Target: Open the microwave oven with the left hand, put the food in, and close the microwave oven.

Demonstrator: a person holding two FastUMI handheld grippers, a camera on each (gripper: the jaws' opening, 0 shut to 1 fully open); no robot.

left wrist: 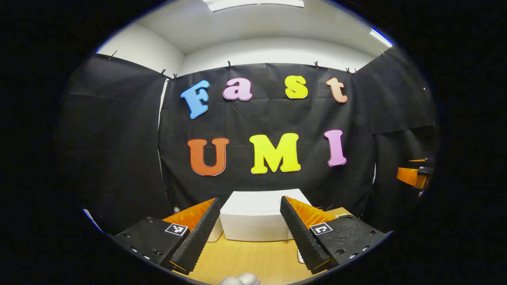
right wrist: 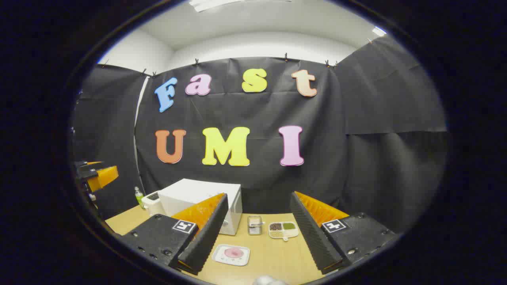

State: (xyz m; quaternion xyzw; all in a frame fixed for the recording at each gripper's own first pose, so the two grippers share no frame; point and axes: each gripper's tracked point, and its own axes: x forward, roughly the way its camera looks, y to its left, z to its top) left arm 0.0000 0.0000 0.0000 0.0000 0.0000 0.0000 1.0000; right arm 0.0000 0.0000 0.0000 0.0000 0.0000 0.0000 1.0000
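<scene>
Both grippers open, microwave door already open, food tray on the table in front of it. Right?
Not quite. The microwave door is shut, as the right gripper view shows. The rest holds: the left gripper and right gripper are open with nothing between the fingers, and the food tray lies on the table in front of the microwave.

Each gripper, the left gripper (left wrist: 250, 231) and the right gripper (right wrist: 253, 233), carries two wedge-shaped fingers (left wrist: 198, 237) with ribbed, sawtooth inner faces. The fingers sit on flat, textured mounting blocks (right wrist: 158, 237) studded with round screws. A small square black-and-white marker (left wrist: 176, 229) is stuck on each block.
</scene>
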